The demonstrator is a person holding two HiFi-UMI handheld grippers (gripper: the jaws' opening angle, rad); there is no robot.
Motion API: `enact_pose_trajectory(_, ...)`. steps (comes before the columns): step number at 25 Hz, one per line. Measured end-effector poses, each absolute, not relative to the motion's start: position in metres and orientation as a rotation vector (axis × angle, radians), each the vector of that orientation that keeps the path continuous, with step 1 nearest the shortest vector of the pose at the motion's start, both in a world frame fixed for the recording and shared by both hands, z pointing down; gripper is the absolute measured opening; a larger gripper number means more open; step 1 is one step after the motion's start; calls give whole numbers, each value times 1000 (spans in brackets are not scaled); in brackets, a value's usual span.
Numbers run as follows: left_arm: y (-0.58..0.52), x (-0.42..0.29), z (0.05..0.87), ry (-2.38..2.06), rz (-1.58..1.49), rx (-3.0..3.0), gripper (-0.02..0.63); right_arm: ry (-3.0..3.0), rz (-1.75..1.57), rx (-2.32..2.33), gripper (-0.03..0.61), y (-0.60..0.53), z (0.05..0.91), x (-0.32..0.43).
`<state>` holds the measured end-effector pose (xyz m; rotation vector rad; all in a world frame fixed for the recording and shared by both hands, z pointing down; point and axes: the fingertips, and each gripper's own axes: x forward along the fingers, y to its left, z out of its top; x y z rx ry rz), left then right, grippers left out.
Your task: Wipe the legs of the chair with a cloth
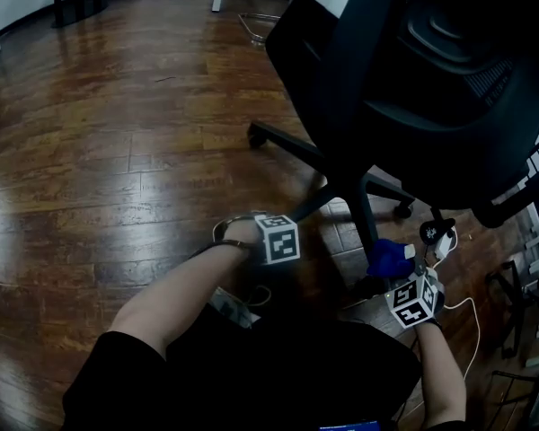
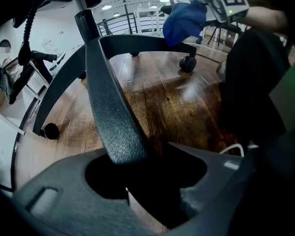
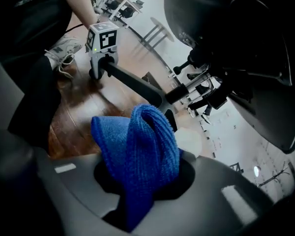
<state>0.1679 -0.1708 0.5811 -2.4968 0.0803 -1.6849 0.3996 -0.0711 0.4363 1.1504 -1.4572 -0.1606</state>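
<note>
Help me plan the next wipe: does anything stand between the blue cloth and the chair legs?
Nothing visible does. The blue cloth, clamped in the right gripper, sits beside the nearest chair leg; the left gripper holds another leg.

A black office chair (image 1: 413, 79) filled the far right, its star base spread over the wooden floor (image 1: 117, 151). The left gripper (image 1: 283, 232) sat at the near end of a chair leg (image 1: 319, 200) that reached toward the left. To its right, the right gripper (image 1: 404, 277) carried a blue cloth (image 1: 388, 259) close by the base. A white cable (image 1: 474, 326) lay on the floor near it.
</note>
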Motion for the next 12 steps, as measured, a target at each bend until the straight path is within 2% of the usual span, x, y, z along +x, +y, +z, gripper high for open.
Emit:
enact_pose_trajectory(7,-169,168,579,72,-1675,-2526,210,-1532,-46,1078,78,-110,492,372)
enact_pose_trajectory(12,-167,170,578,58,-1653,-2565,210,-1553,-130,1181,78,-187,476,356)
